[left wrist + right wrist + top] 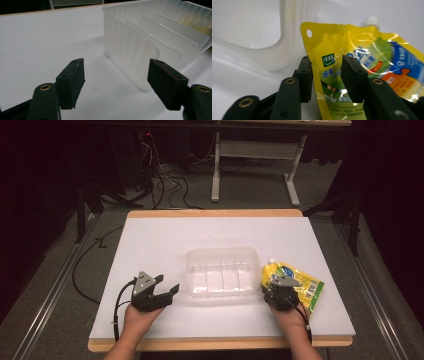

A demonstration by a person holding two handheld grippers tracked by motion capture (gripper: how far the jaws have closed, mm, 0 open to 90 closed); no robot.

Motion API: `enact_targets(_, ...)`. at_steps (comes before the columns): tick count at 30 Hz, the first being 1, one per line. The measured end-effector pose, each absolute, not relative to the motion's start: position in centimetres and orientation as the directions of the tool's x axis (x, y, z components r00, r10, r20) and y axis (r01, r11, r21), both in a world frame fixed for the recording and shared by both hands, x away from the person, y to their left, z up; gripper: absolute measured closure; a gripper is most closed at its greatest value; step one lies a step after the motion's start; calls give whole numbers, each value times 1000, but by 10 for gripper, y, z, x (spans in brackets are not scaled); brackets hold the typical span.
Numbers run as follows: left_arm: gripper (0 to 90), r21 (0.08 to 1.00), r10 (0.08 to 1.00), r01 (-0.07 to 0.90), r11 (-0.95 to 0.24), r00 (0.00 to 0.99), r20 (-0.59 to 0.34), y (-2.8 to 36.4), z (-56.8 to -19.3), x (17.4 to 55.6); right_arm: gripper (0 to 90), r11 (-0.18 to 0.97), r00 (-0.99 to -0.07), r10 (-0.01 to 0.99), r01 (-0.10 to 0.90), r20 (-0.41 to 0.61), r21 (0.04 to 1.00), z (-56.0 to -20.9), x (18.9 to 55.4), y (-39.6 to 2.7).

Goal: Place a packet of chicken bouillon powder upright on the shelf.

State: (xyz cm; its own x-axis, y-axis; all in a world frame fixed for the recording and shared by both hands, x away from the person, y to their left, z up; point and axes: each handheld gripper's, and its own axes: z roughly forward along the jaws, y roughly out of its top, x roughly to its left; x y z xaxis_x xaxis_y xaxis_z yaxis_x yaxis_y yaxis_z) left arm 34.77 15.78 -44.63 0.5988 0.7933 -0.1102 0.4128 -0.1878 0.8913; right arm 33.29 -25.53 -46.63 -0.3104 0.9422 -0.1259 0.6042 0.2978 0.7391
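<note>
Your left gripper (161, 287) rests on the white surface (150, 245) with its jaws spread wide and nothing between them. Just ahead of it and a little to its right stands the clear plastic bin (221, 271), its near wall close beyond the right jaw and upright dividers showing inside. Keep that gripper parked or use it to steady the bin's wall; don't nudge the bin sideways, since it looks light and may slide.

Your right gripper (327, 75) has its jaws set either side of the yellow spout pouch (362, 62), near the punched corner. The gap between jaw and film looks narrow, but I cannot tell whether the pads are actually pinching it. My guess is the pouch is meant for the bin: close firmly on the flat edge, not the bulging middle, and lift before carrying it left.

The bin's rounded corner sits just left of the pouch, almost touching, so raise the pouch above the rim first. The white cap (370, 20) lies at the far end, beyond the jaws.
</note>
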Motion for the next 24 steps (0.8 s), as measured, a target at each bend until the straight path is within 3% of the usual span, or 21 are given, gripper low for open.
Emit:
enact_targets(3,305,891,794,413,-190,599,-109,158,-446,348,699,282,-293,948,590,-125,757,-464,331,-259)
enact_targets(5,305,891,793,413,-190,599,-108,158,-446,348,785,254,-279,955,583,-104,772,-462,330,-265)
enact_targets(6,304,891,793,412,-190,599,-108,158,-446,348,870,217,-263,962,575,-73,789,-460,329,-272)
enact_targets(8,304,890,793,414,-189,599,-110,158,-446,348,900,196,-260,964,568,-51,799,-458,328,-278)
enact_targets(15,305,892,794,412,-188,598,-109,159,-446,348,900,166,-280,960,545,-8,822,-453,325,-287)
enact_targets(24,308,892,791,410,-191,602,-107,159,-446,348,900,139,-296,955,443,-2,886,-431,310,-296)
